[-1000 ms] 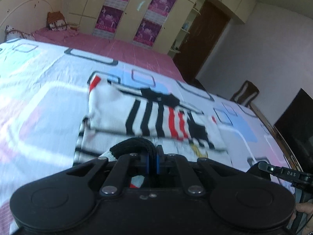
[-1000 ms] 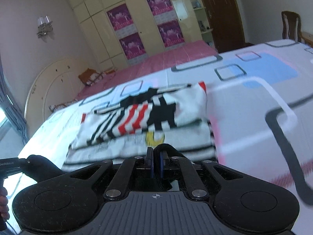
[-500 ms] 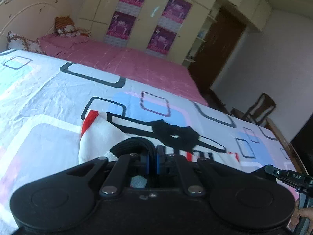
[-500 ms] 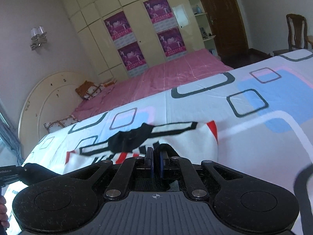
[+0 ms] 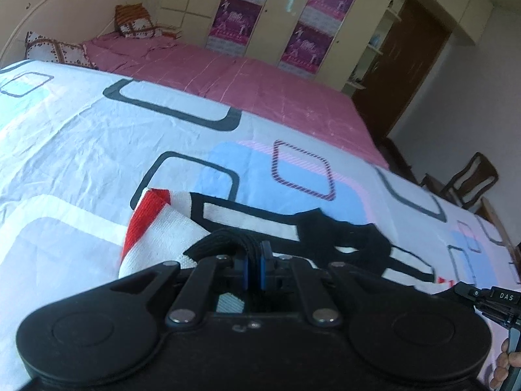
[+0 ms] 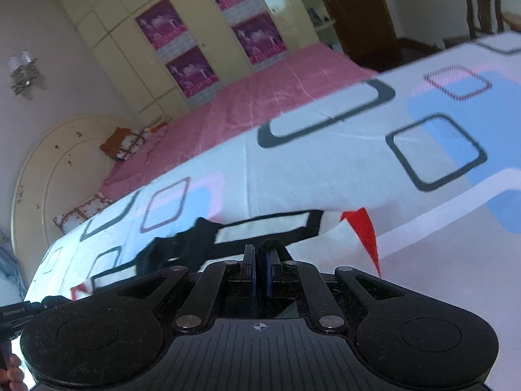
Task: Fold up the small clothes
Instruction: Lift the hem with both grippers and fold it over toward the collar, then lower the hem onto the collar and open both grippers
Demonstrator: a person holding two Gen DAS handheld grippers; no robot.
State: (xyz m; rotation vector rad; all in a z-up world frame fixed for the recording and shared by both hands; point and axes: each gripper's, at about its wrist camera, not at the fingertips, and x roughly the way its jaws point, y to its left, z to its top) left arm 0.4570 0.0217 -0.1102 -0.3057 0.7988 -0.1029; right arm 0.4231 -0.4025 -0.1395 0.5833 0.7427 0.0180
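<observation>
My left gripper [image 5: 253, 262] clamped on the black hem of the small knitted garment [image 5: 182, 231], my right gripper [image 6: 259, 268] likewise pinching the same garment's [image 6: 338, 238] black edge, garment stretched between both tools, just ahead of my fingers, over the patterned bedsheet [image 5: 81, 143], pink bedspread [image 5: 247, 81] beyond.

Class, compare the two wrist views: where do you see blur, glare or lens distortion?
Left wrist view: mostly sharp, wardrobe lines bowed by the fisheye, a faint glare streak on its door. Right wrist view: motion blur smears the patterned bedsheet and the striped garment; corners vignette dark in both.
</observation>
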